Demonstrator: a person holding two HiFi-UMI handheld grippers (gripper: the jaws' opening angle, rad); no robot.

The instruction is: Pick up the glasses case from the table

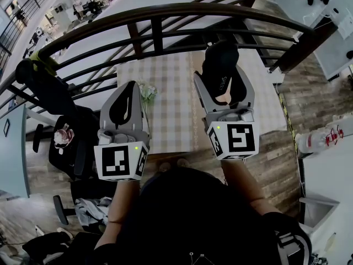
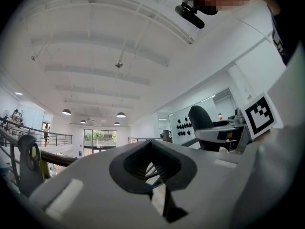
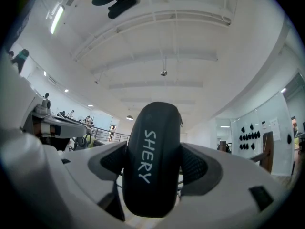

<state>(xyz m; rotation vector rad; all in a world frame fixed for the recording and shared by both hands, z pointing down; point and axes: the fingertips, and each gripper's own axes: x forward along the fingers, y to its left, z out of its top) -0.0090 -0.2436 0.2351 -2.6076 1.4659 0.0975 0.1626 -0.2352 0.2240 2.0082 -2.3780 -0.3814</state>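
The black glasses case (image 1: 219,65), printed SHERY in white, is held up off the table, and my right gripper (image 1: 222,76) is shut on it. In the right gripper view the case (image 3: 152,161) stands on end between the two grey pads (image 3: 200,166), against the ceiling. My left gripper (image 1: 128,102) is raised at the left of the head view, shut and empty. In the left gripper view its jaws (image 2: 152,163) meet with only a small gap, and the case (image 2: 200,119) shows off to the right.
Far below the grippers lies a table with a checked cloth (image 1: 168,115) and a small flower bunch (image 1: 148,93) on it. A dark curved railing (image 1: 165,15) crosses the view. A black chair (image 1: 71,142) stands at the left, bottles (image 1: 322,138) at the right.
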